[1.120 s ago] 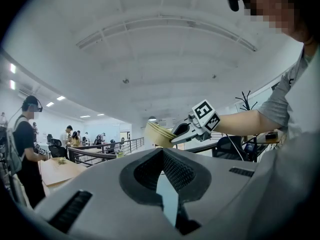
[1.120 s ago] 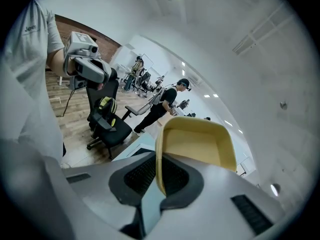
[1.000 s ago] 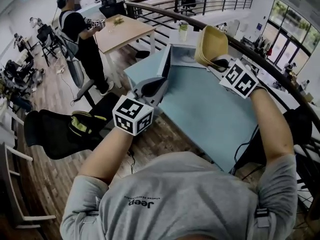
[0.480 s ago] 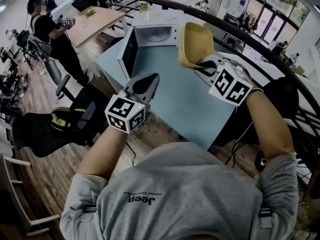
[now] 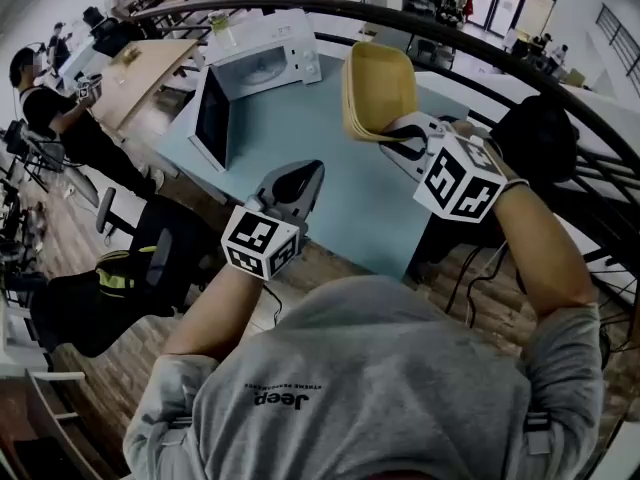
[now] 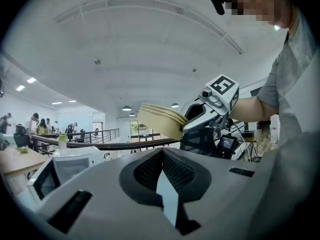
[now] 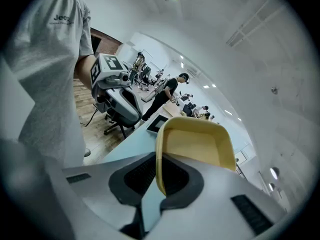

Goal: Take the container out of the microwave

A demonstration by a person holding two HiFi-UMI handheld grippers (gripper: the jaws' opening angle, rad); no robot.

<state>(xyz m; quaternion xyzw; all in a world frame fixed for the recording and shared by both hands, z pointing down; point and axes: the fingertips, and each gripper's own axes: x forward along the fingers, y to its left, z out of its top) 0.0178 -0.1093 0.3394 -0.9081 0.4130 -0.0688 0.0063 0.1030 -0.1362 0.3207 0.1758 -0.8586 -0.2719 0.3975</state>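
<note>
Yellow container [image 5: 378, 88] pinched by right tool [image 5: 396, 134], gripped edge hidden, left tool [image 5: 300, 174] pressed together

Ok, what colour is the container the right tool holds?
Pale yellow; the container shows best in the right gripper view.

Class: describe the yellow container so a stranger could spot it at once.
Find the blue table with the open white microwave at its far left. Over the table's right side, the right gripper pinches the container by its rim; it alone is yellow and tilted in the air.
</note>
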